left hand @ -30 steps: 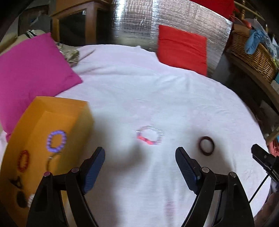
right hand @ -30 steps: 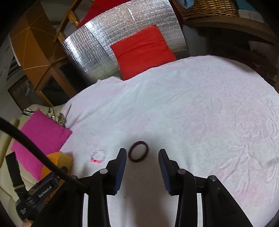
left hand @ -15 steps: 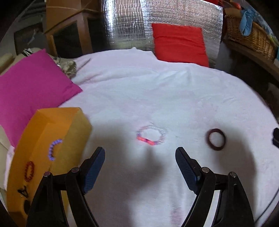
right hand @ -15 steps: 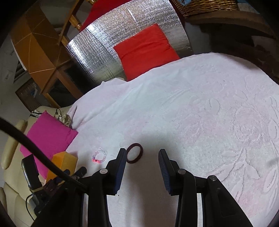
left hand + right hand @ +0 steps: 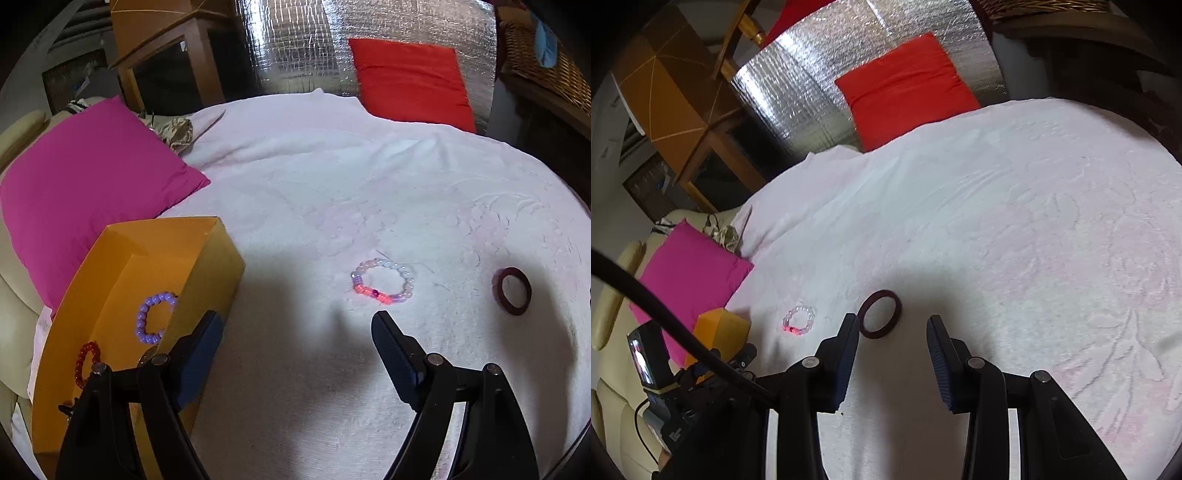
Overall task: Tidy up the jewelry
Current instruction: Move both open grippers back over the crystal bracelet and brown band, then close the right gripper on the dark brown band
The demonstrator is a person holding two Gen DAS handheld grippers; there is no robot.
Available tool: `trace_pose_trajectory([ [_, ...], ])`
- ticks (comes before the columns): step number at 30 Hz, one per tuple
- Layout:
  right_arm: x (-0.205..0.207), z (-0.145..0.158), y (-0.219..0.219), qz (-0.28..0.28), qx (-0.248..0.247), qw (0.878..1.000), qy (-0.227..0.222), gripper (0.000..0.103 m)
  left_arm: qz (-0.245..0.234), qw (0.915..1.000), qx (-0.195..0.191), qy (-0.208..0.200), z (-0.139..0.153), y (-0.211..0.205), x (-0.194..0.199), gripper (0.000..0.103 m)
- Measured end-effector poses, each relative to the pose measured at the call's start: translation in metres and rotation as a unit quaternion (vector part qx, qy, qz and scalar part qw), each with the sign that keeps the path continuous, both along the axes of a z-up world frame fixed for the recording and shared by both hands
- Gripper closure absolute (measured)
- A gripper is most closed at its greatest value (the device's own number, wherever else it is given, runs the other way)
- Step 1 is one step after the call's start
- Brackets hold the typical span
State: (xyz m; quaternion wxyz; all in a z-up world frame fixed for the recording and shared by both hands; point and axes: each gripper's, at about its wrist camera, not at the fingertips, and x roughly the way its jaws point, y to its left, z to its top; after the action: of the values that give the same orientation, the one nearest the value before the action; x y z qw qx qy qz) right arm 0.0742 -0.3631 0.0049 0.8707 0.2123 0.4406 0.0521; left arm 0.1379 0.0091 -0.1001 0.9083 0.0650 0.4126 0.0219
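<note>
A pale pink and white bead bracelet with red beads lies on the white bedspread, just ahead of my open, empty left gripper. A dark maroon bangle lies to its right. An orange box at the left holds a purple bead bracelet and a red one. In the right wrist view my open, empty right gripper hovers just behind the bangle, with the bead bracelet and the box to its left.
A magenta pillow lies behind the box. A red cushion leans on a silver foil panel at the back. A wicker basket stands at the far right. Wooden furniture stands at the back left.
The left gripper has pulled back to the left and tilted, so both bracelets slid right in its view. The right gripper has closed in on the bangle. Both stayed open.
</note>
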Motion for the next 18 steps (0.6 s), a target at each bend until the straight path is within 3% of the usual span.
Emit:
trace_pose_trajectory([
  [10,0.011,-0.013,0.012,0.005,-0.006,1.0,0.016,0.062,-0.002,0.9996,-0.026,0.01,-0.001,0.005,0.003,0.02],
  [18,0.026,-0.026,0.026,0.014,-0.056,0.998,0.024,0.068,-0.01,0.9995,-0.03,0.008,0.001,0.0,-0.001,0.02],
])
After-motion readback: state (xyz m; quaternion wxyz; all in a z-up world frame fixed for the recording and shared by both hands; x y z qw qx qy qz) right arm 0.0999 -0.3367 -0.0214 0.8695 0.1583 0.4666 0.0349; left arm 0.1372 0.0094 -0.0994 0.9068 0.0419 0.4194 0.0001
